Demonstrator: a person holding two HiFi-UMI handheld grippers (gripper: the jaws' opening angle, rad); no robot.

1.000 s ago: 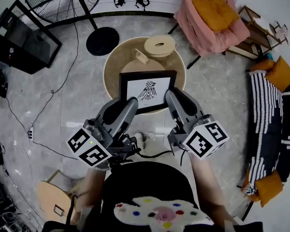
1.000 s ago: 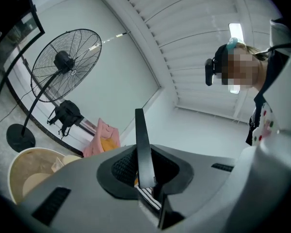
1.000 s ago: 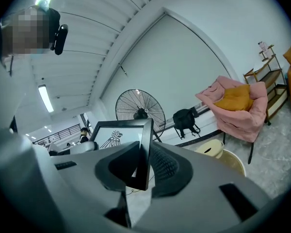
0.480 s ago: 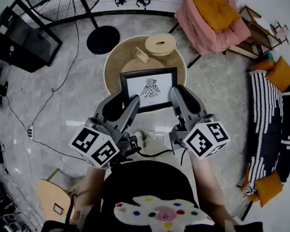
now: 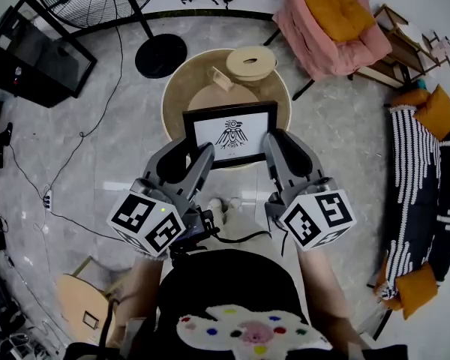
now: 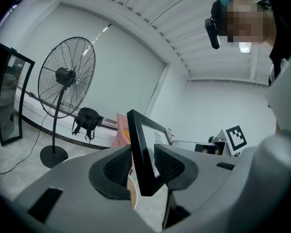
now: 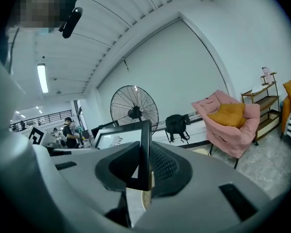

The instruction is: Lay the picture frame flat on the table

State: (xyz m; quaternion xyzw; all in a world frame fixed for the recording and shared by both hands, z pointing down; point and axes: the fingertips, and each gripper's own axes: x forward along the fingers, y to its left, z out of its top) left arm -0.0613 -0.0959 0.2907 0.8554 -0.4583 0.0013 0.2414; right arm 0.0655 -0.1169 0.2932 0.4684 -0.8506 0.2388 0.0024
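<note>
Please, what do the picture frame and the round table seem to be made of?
Picture frame: the border is black, smooth and matte with no grain visible, so it looks like painted wood or plastic; I cannot tell which. Round table: likely light wood or veneer, judging by its even tan top and paler rim.

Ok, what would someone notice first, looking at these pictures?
A black picture frame with a bird-like drawing, held above a round wooden table at centre. The right hand-held gripper clamps its right edge; the left hand-held gripper has jaws apart around its left edge.
</note>
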